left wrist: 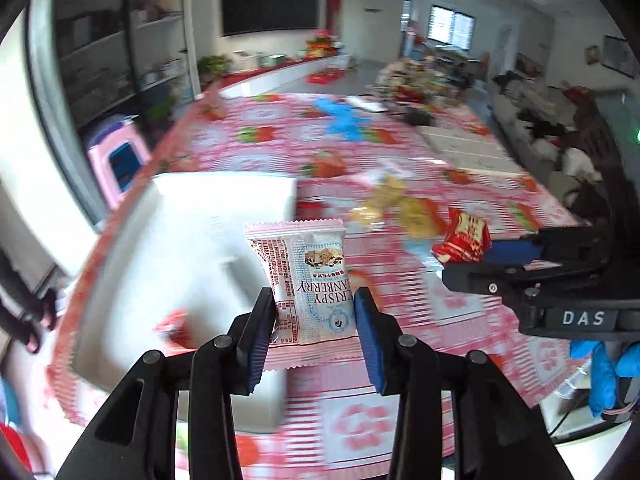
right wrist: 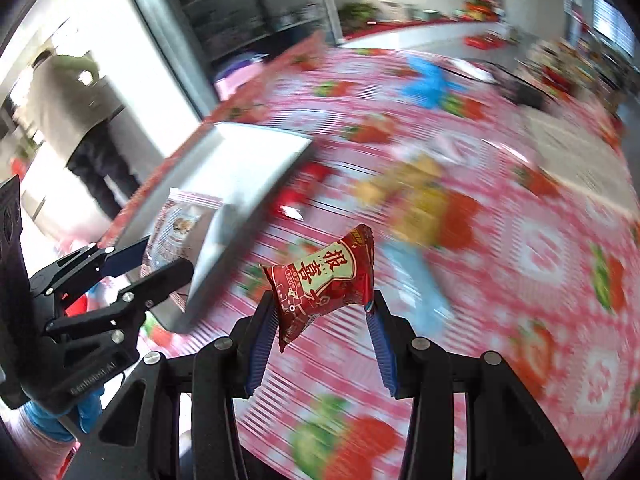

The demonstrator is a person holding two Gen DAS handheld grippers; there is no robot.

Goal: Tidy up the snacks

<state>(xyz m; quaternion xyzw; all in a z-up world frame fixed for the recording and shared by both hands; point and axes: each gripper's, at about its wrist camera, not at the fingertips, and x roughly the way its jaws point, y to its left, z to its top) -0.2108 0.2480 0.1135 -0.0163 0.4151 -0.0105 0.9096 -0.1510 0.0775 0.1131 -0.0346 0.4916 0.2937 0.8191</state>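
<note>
Two grippers each held one snack above the pink patterned tablecloth [left wrist: 460, 320]. The left gripper [left wrist: 316, 320] was clamped on a white cranberry packet [left wrist: 308, 280], low centre of its view. The right gripper [right wrist: 322, 320] was clamped on a red packet [right wrist: 324, 284], low centre of its own view. A white tray [left wrist: 224, 192] lay left of centre; loose yellow snacks [left wrist: 400, 208], badly blurred, appeared beyond.
</note>
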